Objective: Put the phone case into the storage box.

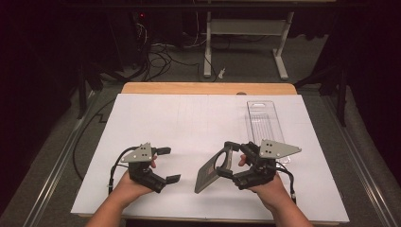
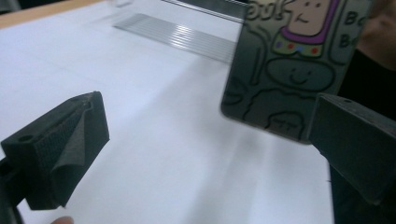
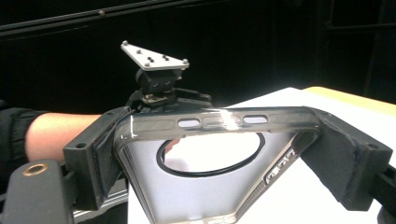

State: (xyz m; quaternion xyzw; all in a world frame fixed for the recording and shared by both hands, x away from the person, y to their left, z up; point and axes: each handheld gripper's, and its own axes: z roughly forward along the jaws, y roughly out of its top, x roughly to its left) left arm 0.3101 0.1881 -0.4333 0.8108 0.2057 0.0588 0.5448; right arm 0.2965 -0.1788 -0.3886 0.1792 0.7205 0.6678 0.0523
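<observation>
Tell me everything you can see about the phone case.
The phone case is a translucent grey shell with a dark ring inside, slotted openings along its rim, and a cartoon print on its back. The right gripper clamps it by its two edges, lifted off the white table and tilted. The left gripper stands open nearby, not touching.

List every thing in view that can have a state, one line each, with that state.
phone case: clamped across its width in the right gripper, off the table, tilted.
right gripper: shut on the phone case.
left gripper: open, nothing between its jaws.
clear plastic tray: lying flat on the table, apart from both grippers.
</observation>
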